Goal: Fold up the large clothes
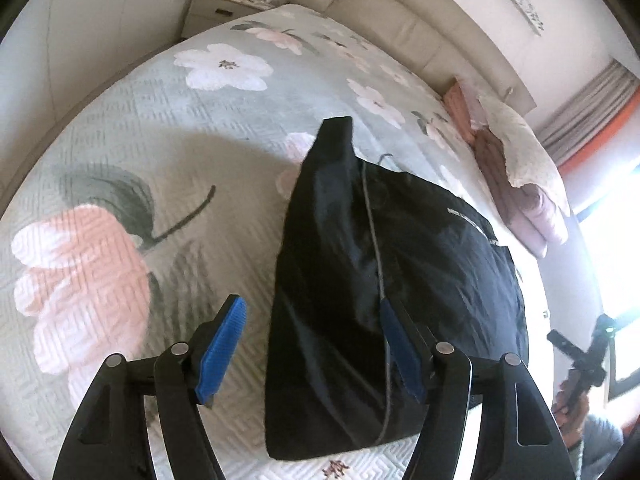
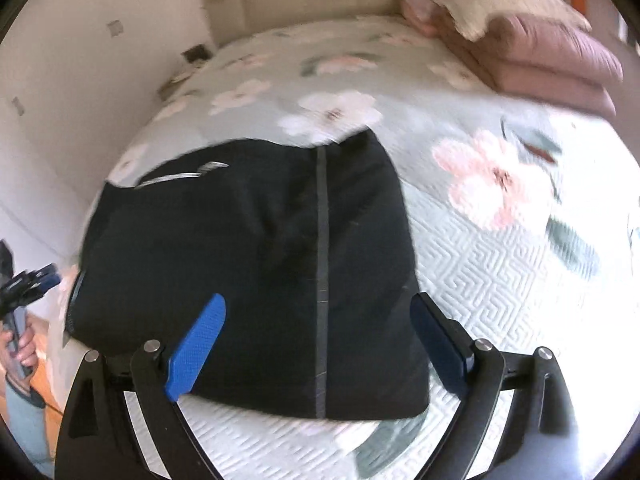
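Observation:
A black garment point(image 1: 392, 280) with a grey stripe and white lettering lies folded into a compact block on the floral bedspread point(image 1: 120, 152). It also shows in the right wrist view point(image 2: 256, 264). My left gripper point(image 1: 312, 316) is open and empty, hovering over the garment's near left edge. My right gripper point(image 2: 320, 312) is open and empty, its blue pads spread above the garment's near edge. The right gripper shows at the far right of the left wrist view point(image 1: 584, 356); the left gripper shows at the far left of the right wrist view point(image 2: 24, 284).
A stack of folded pink blankets and a cream pillow point(image 2: 540, 40) sits by the padded headboard point(image 1: 400, 20). A nightstand point(image 1: 216, 8) stands at the bed's far corner. A bright window point(image 1: 616, 240) is at the right.

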The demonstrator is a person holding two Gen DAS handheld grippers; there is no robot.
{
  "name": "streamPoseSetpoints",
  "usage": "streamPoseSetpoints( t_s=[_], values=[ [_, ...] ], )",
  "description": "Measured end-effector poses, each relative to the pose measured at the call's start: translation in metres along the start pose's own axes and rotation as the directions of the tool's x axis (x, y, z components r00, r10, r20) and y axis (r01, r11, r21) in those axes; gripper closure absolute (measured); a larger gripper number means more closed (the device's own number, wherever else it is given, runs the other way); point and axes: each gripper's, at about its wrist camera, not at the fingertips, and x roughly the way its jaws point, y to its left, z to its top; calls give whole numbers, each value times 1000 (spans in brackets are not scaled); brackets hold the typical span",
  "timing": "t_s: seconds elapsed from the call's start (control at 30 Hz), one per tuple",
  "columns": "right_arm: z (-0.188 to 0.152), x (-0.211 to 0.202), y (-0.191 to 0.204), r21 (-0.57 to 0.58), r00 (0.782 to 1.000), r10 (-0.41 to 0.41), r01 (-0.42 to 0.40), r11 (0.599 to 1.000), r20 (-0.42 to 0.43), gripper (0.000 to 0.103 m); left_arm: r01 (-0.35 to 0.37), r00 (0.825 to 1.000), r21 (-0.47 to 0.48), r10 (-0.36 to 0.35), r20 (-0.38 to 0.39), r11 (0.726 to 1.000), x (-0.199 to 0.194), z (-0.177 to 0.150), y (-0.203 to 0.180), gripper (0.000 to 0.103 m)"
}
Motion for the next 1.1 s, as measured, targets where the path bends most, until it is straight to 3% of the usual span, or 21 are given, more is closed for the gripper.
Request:
streamPoseSetpoints(
  t_s=[0.2,0.33,0.43,0.5,0.6,0.7,0.77,0.8,0.83,0.9,0.93,1.07,1.1],
  values=[
    [0,45,-45,96,999,38,-35,995,-34,8,24,1000,-29,-24,-15,999,27,13,14,32],
    [3,65,-63,158,989,142,-134,978,-38,7,32,994,-45,-36,-101,998,65,15,24,31],
    [5,78,-75,210,976,215,-202,957,-43,4,118,974,-111,-137,-182,987,95,11,33,22],
    [4,88,-81,250,960,274,-253,935,-53,2,153,973,-104,-168,-159,983,96,11,32,21],
    [2,107,-89,310,930,360,-322,895,-72,0,254,941,-117,-273,-199,960,104,10,28,21],
    [5,109,-83,272,924,373,-338,901,-86,0,363,888,-183,-398,-230,914,115,5,26,21],
    [4,107,-72,231,896,431,-399,887,-105,10,383,876,-194,-421,-236,903,119,5,26,21],
    [4,104,-67,203,896,430,-403,892,-110,15,392,870,-204,-433,-235,897,120,5,27,21],
    [3,101,-62,158,907,405,-385,909,-116,15,403,864,-215,-447,-232,890,120,6,28,21],
    [5,104,-58,123,906,402,-387,914,-137,15,404,861,-216,-449,-239,889,124,7,26,21],
    [6,107,-60,132,898,416,-399,907,-145,14,395,864,-206,-439,-247,895,126,7,23,21],
    [13,133,-69,200,829,532,-500,843,-171,3,365,869,-183,-404,-286,913,137,13,11,21],
    [15,134,-67,192,827,535,-505,842,-170,3,361,867,-184,-402,-294,914,140,14,9,21]
  ],
)
